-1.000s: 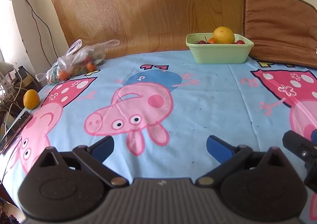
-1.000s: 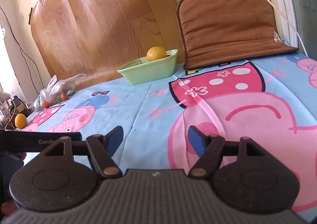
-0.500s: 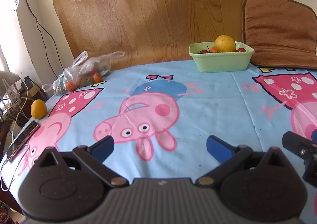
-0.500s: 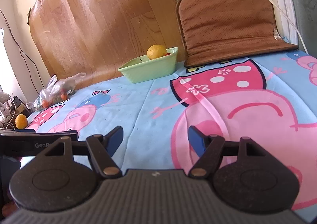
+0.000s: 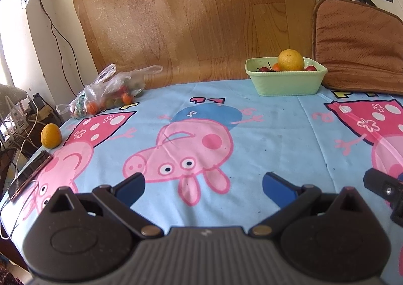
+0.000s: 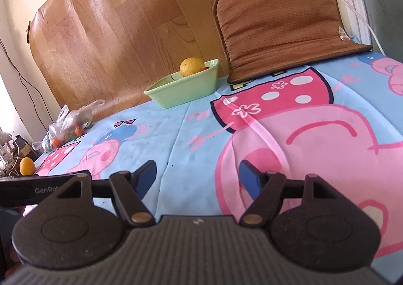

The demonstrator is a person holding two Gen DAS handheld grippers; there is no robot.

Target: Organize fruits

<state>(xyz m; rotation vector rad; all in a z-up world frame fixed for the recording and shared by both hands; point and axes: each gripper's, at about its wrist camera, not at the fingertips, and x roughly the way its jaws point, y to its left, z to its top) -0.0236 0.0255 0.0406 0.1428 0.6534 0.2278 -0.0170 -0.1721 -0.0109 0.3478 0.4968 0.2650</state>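
Observation:
A pale green bowl (image 5: 287, 81) (image 6: 183, 88) stands at the far edge of the cartoon-print cloth, holding an orange (image 5: 291, 60) (image 6: 192, 66) and small red fruits (image 5: 264, 69). A loose orange (image 5: 51, 135) (image 6: 27, 166) lies at the cloth's left edge. A clear plastic bag (image 5: 108, 93) (image 6: 68, 125) with small orange and red fruits lies far left. My left gripper (image 5: 203, 185) is open over the cloth with nothing between its fingers. My right gripper (image 6: 197, 176) is open too and holds nothing, far from the bowl.
A brown cushion (image 5: 357, 48) (image 6: 282, 25) leans on the wall right of the bowl. A wood-pattern sheet (image 5: 196, 18) covers the wall behind. A phone (image 5: 29, 175) lies at the left edge, with cables beyond. The other gripper's body (image 6: 37, 188) shows at left.
The left wrist view has tipped up a little, so bowl, bag and loose orange sit lower in the frame. The right view has rolled slightly. Both grippers stay open.

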